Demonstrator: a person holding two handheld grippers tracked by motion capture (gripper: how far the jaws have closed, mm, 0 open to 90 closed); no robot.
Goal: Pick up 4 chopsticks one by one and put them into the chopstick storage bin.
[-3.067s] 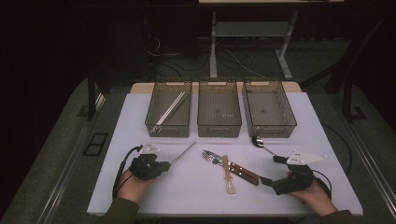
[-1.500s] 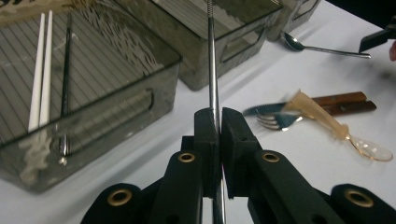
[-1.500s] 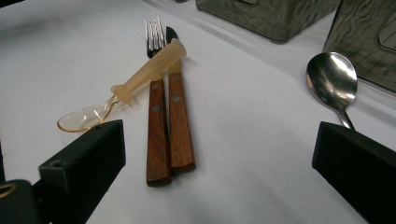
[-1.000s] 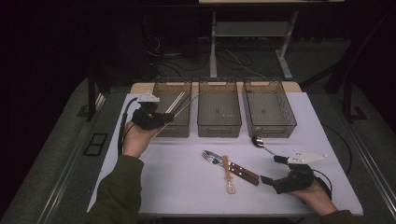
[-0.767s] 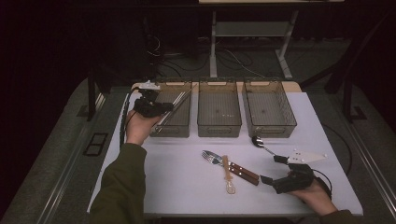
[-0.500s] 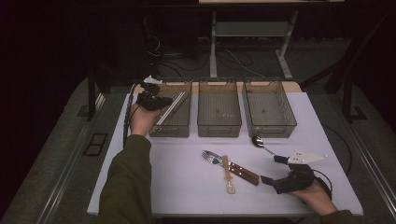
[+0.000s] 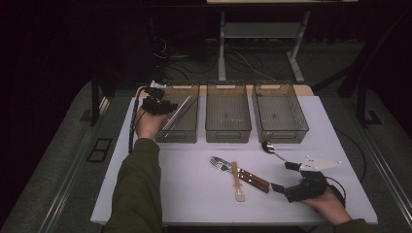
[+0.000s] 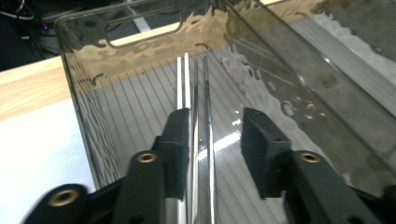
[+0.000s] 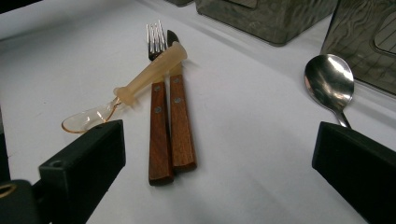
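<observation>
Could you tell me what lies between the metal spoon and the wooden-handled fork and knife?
Only bare white table; the right gripper view shows nothing between the metal spoon and the wooden-handled fork and knife.

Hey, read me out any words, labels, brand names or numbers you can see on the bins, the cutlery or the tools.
There is none to read. The three clear bins carry no label or number. The wooden handles of the fork and knife show rivets, no brand. The steel spoon, the translucent plastic spoon and the metal chopsticks bear no mark. The left tool and right tool show plain black jaws.
</observation>
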